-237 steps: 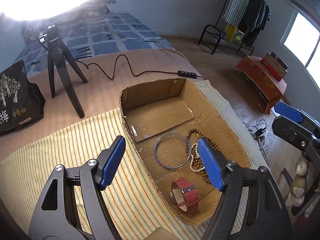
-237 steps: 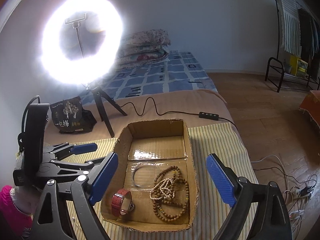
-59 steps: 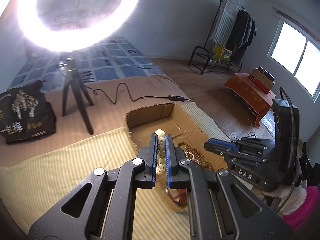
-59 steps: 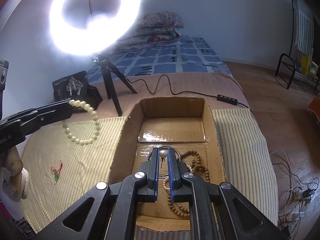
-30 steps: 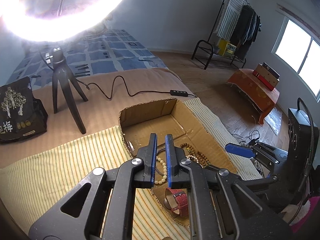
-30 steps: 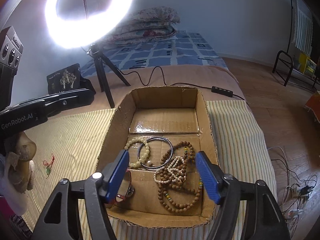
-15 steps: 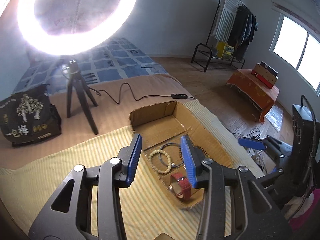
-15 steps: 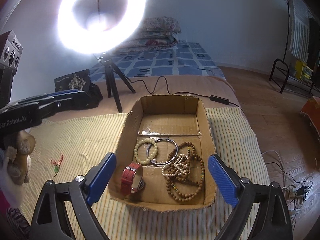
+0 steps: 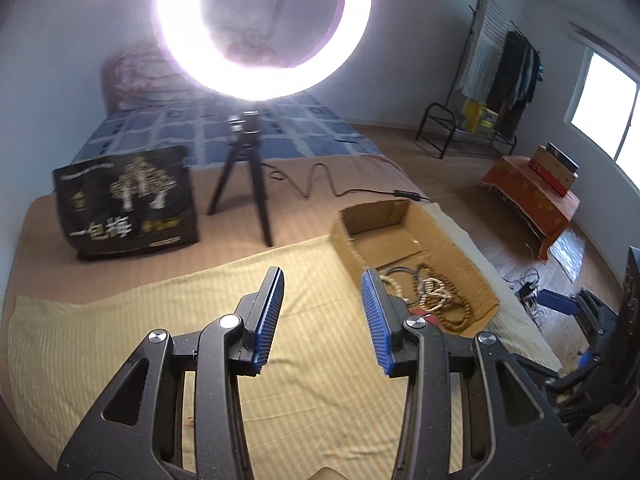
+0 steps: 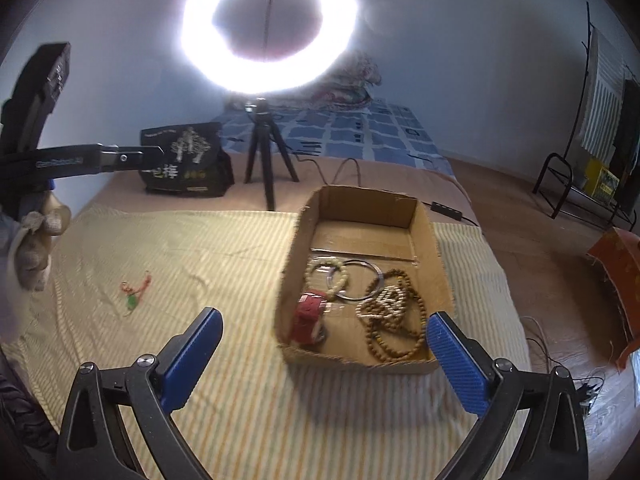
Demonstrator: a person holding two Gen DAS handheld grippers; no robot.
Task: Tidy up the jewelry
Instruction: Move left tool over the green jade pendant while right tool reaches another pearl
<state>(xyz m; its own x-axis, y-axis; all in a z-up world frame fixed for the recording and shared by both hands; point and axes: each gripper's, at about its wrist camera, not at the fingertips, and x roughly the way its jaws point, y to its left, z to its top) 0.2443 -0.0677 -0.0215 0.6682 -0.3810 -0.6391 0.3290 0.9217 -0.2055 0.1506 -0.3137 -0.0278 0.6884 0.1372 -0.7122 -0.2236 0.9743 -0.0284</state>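
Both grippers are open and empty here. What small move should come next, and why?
Probably the left gripper should swing toward the red string charm, the only piece lying on the striped cloth outside the cardboard box. The watch and bracelets are already inside, and the right gripper sits nearer the box.

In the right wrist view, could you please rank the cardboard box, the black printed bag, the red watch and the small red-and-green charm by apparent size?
1. Brown cardboard box
2. Black printed bag, though it stands farther back, so its true size is unsure
3. Red strap watch
4. Small red-and-green cord charm
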